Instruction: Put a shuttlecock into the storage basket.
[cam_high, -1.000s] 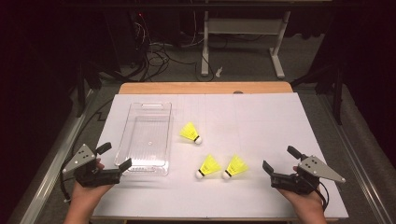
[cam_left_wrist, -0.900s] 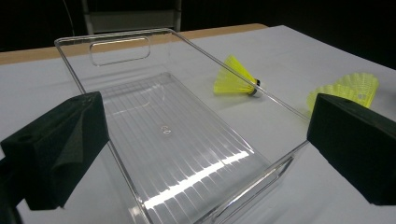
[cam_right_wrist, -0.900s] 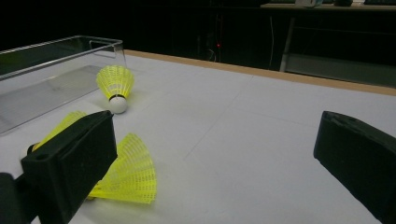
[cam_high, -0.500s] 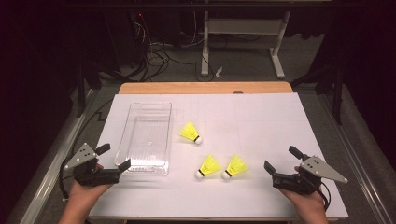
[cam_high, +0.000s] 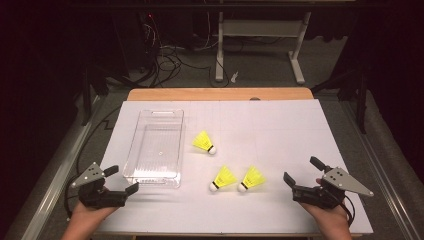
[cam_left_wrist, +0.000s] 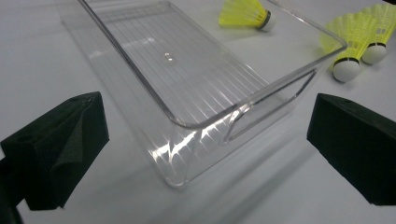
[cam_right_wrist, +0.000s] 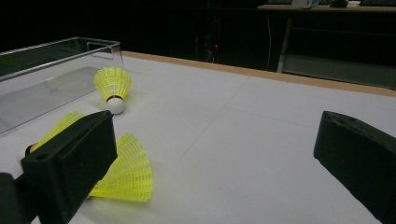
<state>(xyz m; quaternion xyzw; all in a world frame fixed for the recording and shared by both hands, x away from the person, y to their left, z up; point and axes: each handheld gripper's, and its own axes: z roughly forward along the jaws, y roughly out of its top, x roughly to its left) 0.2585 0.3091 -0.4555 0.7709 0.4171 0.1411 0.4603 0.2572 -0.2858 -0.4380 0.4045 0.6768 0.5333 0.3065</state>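
Right gripper (cam_high: 301, 180) at lower right of the high view, jaws spread wide, grasping nothing. Nearest shuttlecock (cam_high: 253, 178) just to its left at lower centre, lying on its side, long axis slanting from white cork at lower left to yellow skirt at upper right, so skirt end toward the claw. In the right gripper view, that skirt (cam_right_wrist: 125, 172) partly behind the left jaw at lower left. Second shuttlecock (cam_high: 223, 178) just beside the first, same slant, close but not clearly touching. Third shuttlecock (cam_high: 204, 143) above them, near the bin, cork pointing right.

Left gripper (cam_high: 123, 180) at lower left, also released, holding nothing, just short of the near end wall of the clear plastic bin (cam_high: 131, 165). Bin lengthwise up the frame, nothing inside. Probably the right hand better placed for the 3 shuttlecocks, bin well apart to the left.
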